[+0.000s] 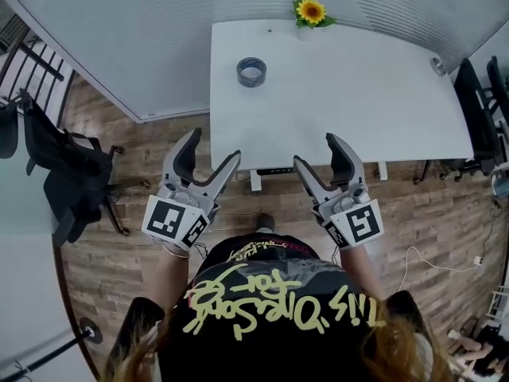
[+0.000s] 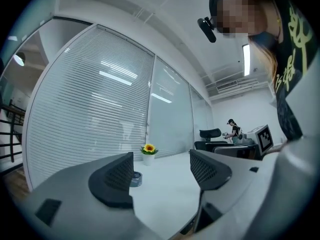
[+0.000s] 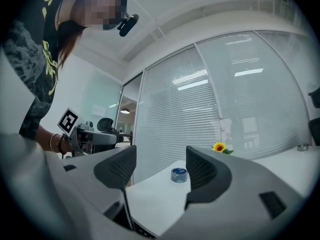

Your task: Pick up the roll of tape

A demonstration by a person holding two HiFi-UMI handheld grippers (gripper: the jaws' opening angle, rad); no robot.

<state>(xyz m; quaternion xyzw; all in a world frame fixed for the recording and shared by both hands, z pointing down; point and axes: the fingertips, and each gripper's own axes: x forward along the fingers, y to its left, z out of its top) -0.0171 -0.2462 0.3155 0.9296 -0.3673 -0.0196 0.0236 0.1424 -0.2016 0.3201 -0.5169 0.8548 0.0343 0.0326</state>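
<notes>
I am standing on a brown wood-plank floor (image 1: 151,157) in an office, facing a wall of frosted glass panels with horizontal blinds (image 1: 135,38). A wide white rectangular table (image 1: 358,102) is sitting against that wall, its near edge just beyond my jaws. A black swivel office chair (image 1: 67,173) is standing on the floor to the far left. I am holding my left gripper (image 1: 215,145) and my right gripper (image 1: 317,150) side by side in front of me, short of the table, both pointing level toward it. Both pairs of jaws are standing released and wide apart, with nothing between the pads. A yellow sunflower in a small white pot (image 1: 310,12) is sitting at the table's far edge. The grey-blue roll of tape (image 1: 251,72) is lying flat on the table's far left part, near the sunflower and well apart from both grippers.
</notes>
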